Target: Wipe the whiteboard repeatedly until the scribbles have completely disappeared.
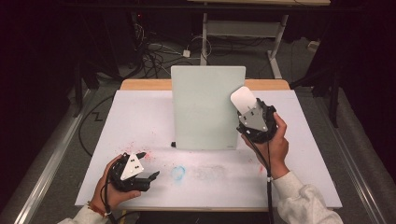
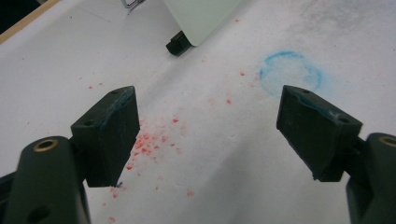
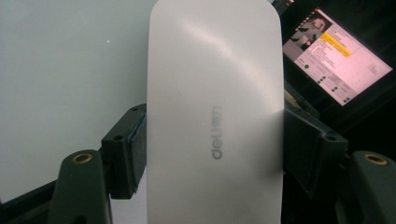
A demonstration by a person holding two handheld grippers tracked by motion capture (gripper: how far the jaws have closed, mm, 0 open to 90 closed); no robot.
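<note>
A pale glass whiteboard (image 1: 205,107) stands upright at the middle of the white table (image 1: 140,116). My right gripper (image 1: 247,109) is shut on a white eraser (image 1: 243,100) with a grey logo (image 3: 215,135), held against the board's right edge. The eraser (image 3: 215,112) sits between both jaws, the board (image 3: 70,84) just behind it. My left gripper (image 1: 152,177) rests low at the front left of the table, open with nothing between its jaws (image 2: 208,135). A blue ring smudge (image 1: 178,172) lies just right of it on the table (image 2: 210,154).
Red crumbs (image 2: 149,140) and smudges dot the table near the left gripper. The board's small black foot (image 2: 177,44) stands on the table. A lit screen (image 3: 336,51) shows beyond the board. Cables (image 1: 154,56) and desk legs (image 1: 275,46) lie on the floor behind.
</note>
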